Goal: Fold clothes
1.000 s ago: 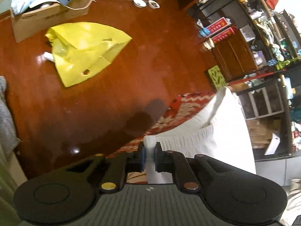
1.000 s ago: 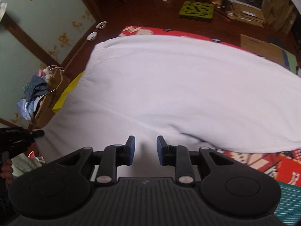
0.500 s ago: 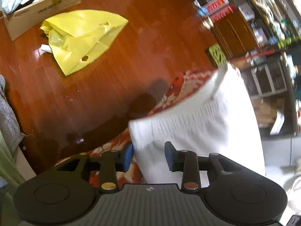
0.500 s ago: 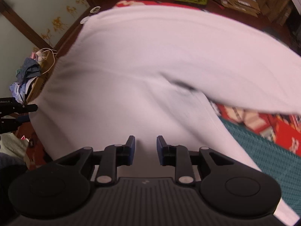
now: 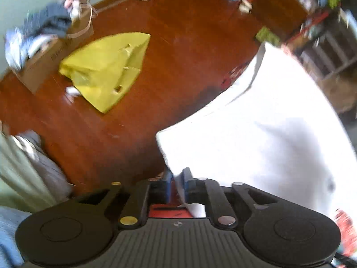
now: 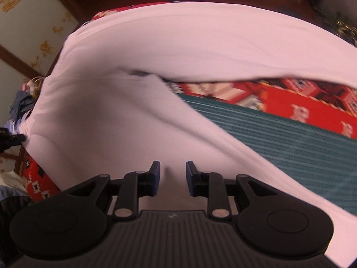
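I am looking at a large white garment spreading over a red patterned cover and a teal mat, lying there, I judge, so it can be flattened for folding. One corner is rising off the surface toward my left gripper, whose jaws are sitting nearly together with the cloth edge pinched between them. My right gripper is hovering low over the fabric with its jaws parted and nothing between them, probably readying for a second hold.
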Action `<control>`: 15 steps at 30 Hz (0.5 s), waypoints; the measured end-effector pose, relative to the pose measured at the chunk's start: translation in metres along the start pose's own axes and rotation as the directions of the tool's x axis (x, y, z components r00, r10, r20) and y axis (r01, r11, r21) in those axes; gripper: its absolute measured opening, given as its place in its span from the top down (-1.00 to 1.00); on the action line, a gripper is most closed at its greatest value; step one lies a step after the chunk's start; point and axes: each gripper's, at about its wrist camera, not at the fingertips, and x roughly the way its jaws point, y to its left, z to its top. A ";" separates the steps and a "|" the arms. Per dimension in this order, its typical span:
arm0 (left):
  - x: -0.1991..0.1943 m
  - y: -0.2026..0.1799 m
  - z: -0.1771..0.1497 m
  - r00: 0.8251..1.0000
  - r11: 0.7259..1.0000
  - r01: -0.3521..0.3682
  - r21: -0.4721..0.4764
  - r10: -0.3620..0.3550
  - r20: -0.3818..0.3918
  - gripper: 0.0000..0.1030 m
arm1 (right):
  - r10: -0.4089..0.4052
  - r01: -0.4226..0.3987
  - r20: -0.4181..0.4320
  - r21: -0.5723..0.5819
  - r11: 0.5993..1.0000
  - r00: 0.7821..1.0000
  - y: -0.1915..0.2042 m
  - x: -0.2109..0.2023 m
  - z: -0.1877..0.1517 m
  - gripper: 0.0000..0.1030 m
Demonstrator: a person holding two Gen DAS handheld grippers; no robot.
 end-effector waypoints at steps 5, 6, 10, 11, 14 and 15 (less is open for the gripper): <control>-0.019 -0.026 -0.012 0.999 0.992 -0.034 0.122 0.032 0.023 0.65 | -0.060 0.059 0.006 0.090 0.994 0.998 -0.040 -0.015 -0.027 0.47; -0.023 -0.036 -0.016 0.999 0.988 -0.029 0.150 0.024 0.033 0.60 | -0.073 0.072 0.004 0.108 0.992 0.997 -0.048 -0.017 -0.033 0.47; -0.030 -0.084 -0.035 0.999 0.962 0.031 0.272 -0.039 0.026 0.33 | -0.123 0.123 -0.009 0.181 0.976 0.992 -0.076 -0.027 -0.060 0.47; -0.028 -0.100 -0.043 0.998 0.949 0.054 0.311 -0.057 0.003 0.32 | -0.129 0.129 -0.012 0.196 0.972 0.992 -0.081 -0.028 -0.066 0.47; -0.022 -0.132 -0.068 0.995 0.917 0.102 0.385 -0.086 -0.056 0.32 | -0.132 0.134 -0.025 0.248 0.959 0.991 -0.094 -0.036 -0.085 0.47; -0.021 -0.138 -0.077 0.994 0.911 0.104 0.398 -0.084 -0.067 0.32 | -0.130 0.134 -0.029 0.263 0.955 0.991 -0.097 -0.039 -0.092 0.47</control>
